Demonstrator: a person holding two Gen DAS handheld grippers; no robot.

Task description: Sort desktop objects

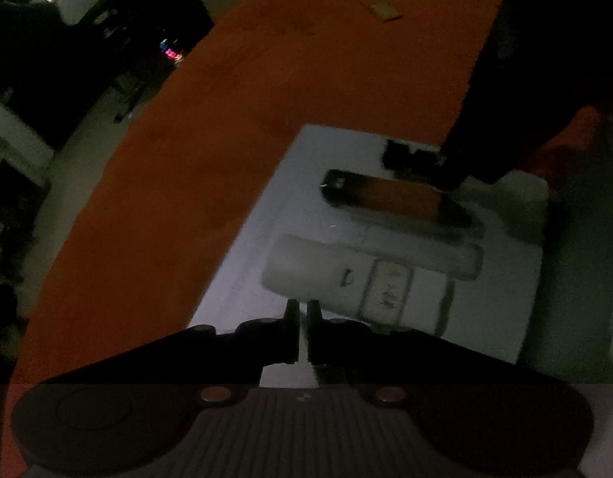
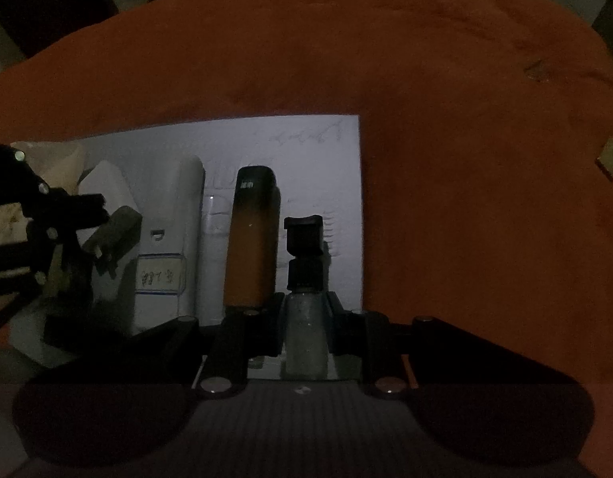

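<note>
one sheet (image 2: 306, 147), three items, two tools (image 2: 306, 298)

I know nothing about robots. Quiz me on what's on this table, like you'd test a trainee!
1. Pick one: the right gripper holds (A) a spoon, (B) a silver tube with a black cap, (C) a cup.
2. True or false: the paper sheet lies on a green cloth.
3. Fill the gap: on the sheet, the orange stick lies between the silver tube and the white ___ with a handwritten label.

Key
1. B
2. False: the cloth is orange.
3. remote
</note>
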